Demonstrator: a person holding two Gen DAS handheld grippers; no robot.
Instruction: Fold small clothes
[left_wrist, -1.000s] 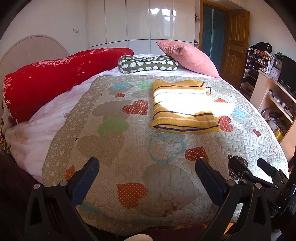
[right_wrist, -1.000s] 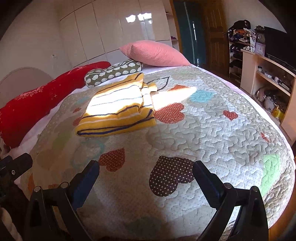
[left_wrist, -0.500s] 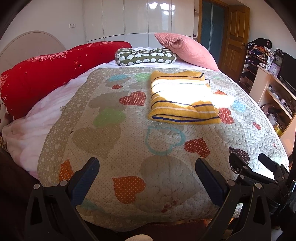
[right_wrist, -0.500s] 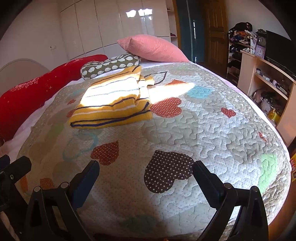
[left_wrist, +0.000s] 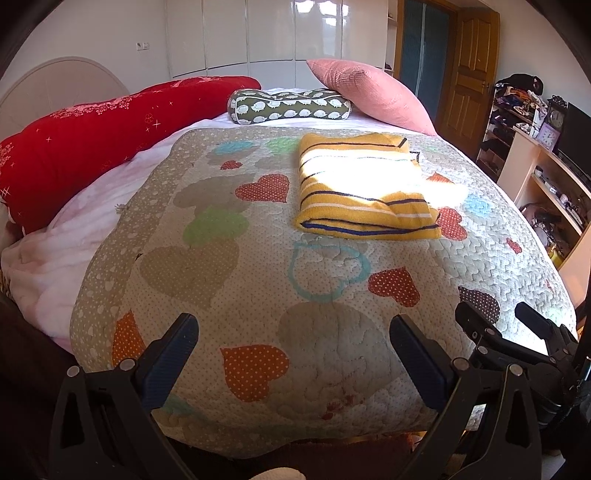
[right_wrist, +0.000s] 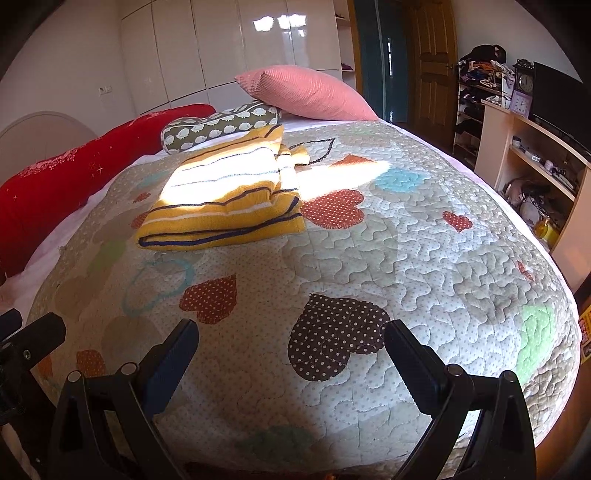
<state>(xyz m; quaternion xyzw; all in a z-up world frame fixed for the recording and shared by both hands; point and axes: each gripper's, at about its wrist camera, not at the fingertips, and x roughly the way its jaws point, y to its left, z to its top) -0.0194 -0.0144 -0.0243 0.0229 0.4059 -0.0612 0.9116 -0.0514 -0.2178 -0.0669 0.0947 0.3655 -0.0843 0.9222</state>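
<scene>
1. Your yellow knitted sweater with navy and white stripes lies folded into a neat rectangle on the far half of the bed, partly in a patch of sunlight, with its folded edge towards you.
2. It rests flat on the beige quilted bedspread with polka-dot hearts, well apart from both grippers.
3. Your left gripper hangs over the near edge of the bedspread with its jaws spread wide and nothing between them.
4. Your right gripper hovers just beside it, over the brown dotted heart, jaws likewise spread and empty.
5. Judging by the tidy stack, the folding of this piece looks finished; you seem to be at the closing step, clear of the garment.
6. If anything remains, you would need to reach forward across the bedspread and press the slightly bulging right-hand layers flat, or fetch another garment; none shows here.
7. Behind the sweater sit a green patterned bolster, a pink ribbed pillow and a long red cushion.
</scene>
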